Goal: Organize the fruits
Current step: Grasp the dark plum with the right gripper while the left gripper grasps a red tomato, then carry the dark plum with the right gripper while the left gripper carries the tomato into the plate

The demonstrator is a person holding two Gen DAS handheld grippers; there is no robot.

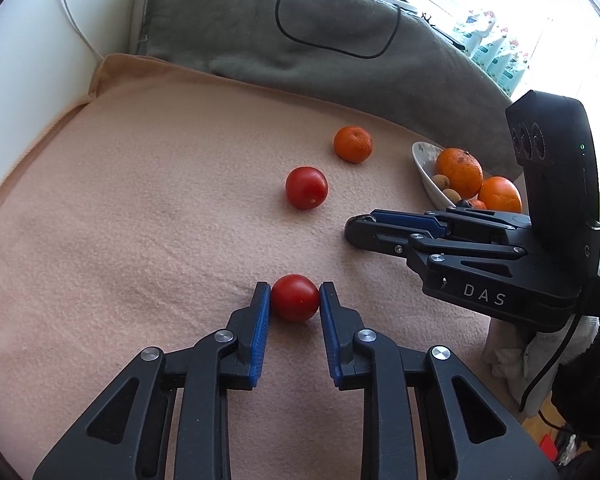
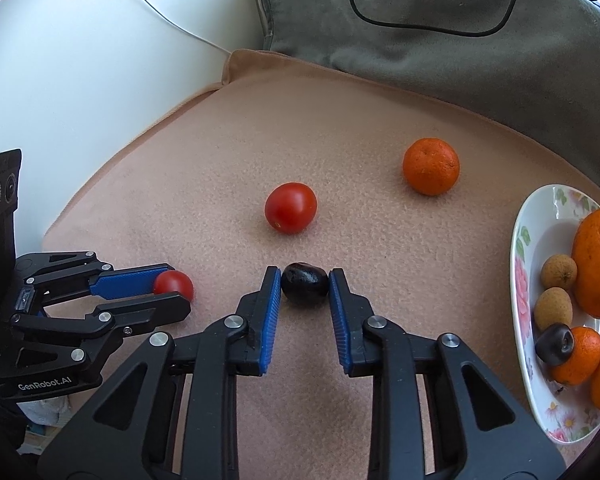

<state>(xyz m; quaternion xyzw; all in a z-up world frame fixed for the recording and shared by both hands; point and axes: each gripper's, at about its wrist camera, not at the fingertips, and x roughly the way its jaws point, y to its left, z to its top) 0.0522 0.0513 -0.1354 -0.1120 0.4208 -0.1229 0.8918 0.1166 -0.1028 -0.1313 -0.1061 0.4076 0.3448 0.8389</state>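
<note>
My left gripper [image 1: 295,294] is shut on a small red tomato [image 1: 295,298] that rests on the pink blanket [image 1: 140,220]; it also shows in the right wrist view [image 2: 174,285]. My right gripper [image 2: 305,286] is shut on a dark purple fruit [image 2: 305,283] on the blanket. A second red tomato [image 1: 306,187] [image 2: 291,208] and a mandarin [image 1: 353,144] [image 2: 431,166] lie loose farther back. A white floral plate [image 2: 520,280] [image 1: 426,168] at the right holds oranges [image 2: 598,264], small brown fruits [image 2: 559,272] and a dark fruit [image 2: 555,343].
A grey cushion [image 1: 300,32] with a black cable [image 1: 340,46] lies behind the blanket. A white wall [image 2: 80,60] stands at the left. The blanket's edge drops off at the right, with cloth [image 1: 512,356] below.
</note>
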